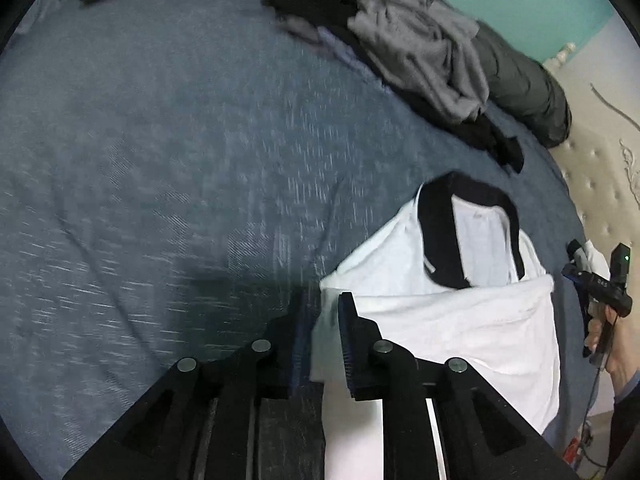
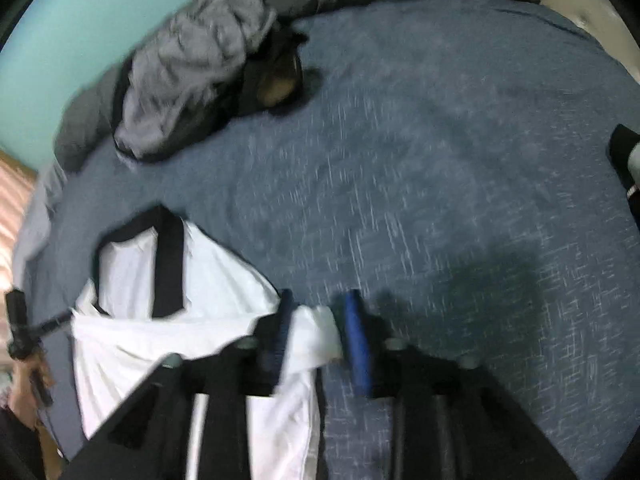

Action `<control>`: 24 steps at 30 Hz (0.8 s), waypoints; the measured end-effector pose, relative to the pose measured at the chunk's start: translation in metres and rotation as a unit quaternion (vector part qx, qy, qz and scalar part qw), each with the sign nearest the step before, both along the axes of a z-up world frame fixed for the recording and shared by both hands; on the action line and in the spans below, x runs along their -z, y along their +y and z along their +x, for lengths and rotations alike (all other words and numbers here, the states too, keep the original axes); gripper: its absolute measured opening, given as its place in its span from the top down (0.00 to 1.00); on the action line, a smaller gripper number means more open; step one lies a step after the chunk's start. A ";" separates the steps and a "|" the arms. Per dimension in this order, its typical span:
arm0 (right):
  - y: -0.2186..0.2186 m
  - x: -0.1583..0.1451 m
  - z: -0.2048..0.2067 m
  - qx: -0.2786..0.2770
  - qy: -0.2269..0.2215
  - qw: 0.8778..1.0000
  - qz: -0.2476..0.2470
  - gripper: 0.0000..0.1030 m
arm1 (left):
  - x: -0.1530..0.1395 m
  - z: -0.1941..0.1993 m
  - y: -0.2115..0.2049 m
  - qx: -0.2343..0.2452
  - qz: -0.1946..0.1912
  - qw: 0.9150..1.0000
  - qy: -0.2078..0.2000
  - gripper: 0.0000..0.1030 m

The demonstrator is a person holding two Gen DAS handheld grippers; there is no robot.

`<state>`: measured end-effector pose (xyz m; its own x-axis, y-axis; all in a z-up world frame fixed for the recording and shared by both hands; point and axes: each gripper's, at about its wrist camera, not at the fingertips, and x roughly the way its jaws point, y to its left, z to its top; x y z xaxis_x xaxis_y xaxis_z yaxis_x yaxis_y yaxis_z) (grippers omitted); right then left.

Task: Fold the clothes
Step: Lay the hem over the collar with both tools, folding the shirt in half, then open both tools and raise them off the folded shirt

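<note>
A white shirt with a black collar [image 1: 460,320] [image 2: 132,340] lies partly folded on the blue bed cover [image 1: 160,160] [image 2: 440,160], its lower part turned up over the chest. My left gripper [image 1: 322,304] stands open at the shirt's left edge, with a loose bit of white cloth between its fingers. My right gripper [image 2: 319,300] is open at the opposite edge; a white corner lies between its blue pads [image 2: 356,340] without being pressed. Each view shows the other gripper in a hand at the frame's edge.
A heap of grey and black clothes [image 1: 420,52] [image 2: 192,60] sits at the far side of the bed by a dark grey bolster [image 1: 520,80]. A beige padded headboard [image 1: 600,160] borders the bed. A black item [image 2: 624,160] pokes in at the right edge.
</note>
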<state>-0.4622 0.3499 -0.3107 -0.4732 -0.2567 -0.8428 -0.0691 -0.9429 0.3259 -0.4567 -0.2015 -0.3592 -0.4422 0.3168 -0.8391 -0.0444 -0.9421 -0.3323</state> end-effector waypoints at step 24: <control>-0.075 0.047 0.023 -0.133 0.011 0.988 0.080 0.67 | 0.034 0.055 0.059 0.096 -0.167 0.979 0.060 0.80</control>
<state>-0.4389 0.2745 -0.3573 -0.4258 -0.2382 -0.8729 0.1941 -0.9663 0.1690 -0.4013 -0.1423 -0.3937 -0.5042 0.1201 -0.8552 -0.2508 -0.9680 0.0119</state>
